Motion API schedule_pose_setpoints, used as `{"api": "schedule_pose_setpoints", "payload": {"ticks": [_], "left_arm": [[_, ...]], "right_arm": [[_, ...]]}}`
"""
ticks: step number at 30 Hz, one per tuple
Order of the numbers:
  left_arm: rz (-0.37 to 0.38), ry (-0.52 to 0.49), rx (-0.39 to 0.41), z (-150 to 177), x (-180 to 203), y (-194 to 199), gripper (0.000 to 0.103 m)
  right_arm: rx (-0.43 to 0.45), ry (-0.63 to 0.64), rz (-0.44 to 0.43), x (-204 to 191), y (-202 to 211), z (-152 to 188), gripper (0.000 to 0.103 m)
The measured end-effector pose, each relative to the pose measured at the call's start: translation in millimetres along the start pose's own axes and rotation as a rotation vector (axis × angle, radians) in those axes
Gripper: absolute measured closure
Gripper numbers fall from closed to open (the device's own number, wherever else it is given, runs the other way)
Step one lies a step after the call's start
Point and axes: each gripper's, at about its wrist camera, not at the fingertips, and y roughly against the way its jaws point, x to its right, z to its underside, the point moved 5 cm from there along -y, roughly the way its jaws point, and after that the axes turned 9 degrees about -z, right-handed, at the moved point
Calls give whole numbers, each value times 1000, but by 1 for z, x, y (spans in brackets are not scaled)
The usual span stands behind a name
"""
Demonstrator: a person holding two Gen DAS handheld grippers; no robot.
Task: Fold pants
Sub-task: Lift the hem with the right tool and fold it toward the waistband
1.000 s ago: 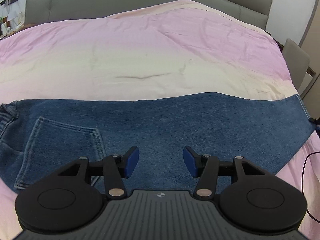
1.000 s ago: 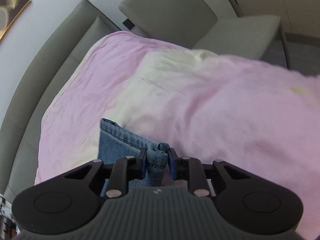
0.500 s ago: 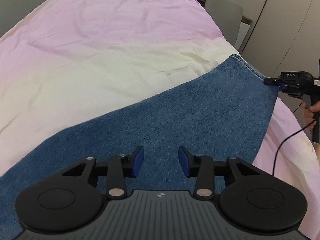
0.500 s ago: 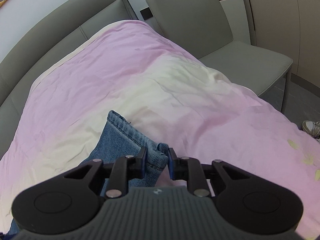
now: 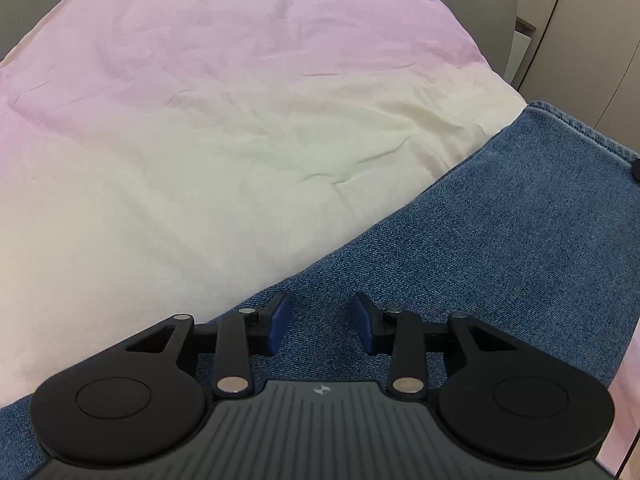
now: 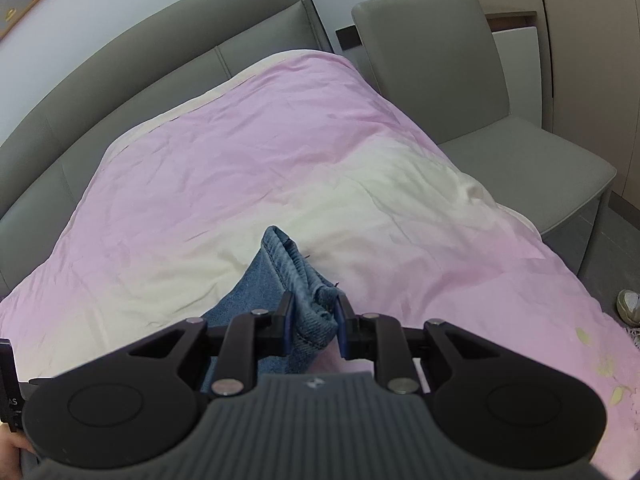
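Since a second ago the left hand-held gripper (image 5: 320, 326), jaws apart and empty, has swung along the pants (image 5: 500, 248) toward their hem, which the right hand-held gripper (image 6: 313, 320) pinches above the pink-and-cream bed (image 6: 240, 168); beside it stands a grey chair (image 6: 460, 80).

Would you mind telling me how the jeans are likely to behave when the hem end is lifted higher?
The jeans will probably drape and sag: the hem already bunches between the right tongs. Being thick denim, they likely feel fairly heavy. The smooth duvet may let them slide.
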Motion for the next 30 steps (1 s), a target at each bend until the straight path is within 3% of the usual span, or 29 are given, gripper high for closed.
{"api": "schedule_pose_setpoints", "payload": {"ticks": [3, 8, 11, 15, 18, 22, 30], "left_arm": [[85, -16, 2, 12, 9, 27, 67], [235, -141, -14, 47, 48, 60, 72], [252, -190, -51, 67, 67, 56, 74], [228, -130, -84, 73, 72, 42, 76], [267, -58, -86, 75, 59, 59, 76], [279, -29, -45, 95, 25, 116, 76], [155, 119, -25, 158, -83, 208, 76]], "right_arm": [[0, 17, 4, -11, 5, -3, 87], [8, 72, 11, -36, 17, -9, 87], [13, 83, 14, -48, 24, -11, 87], [5, 94, -16, -70, 33, -9, 87], [33, 148, -51, -94, 47, -8, 87], [33, 202, -125, -137, 64, -2, 87], [-21, 373, -263, -254, 84, 49, 86]]}}
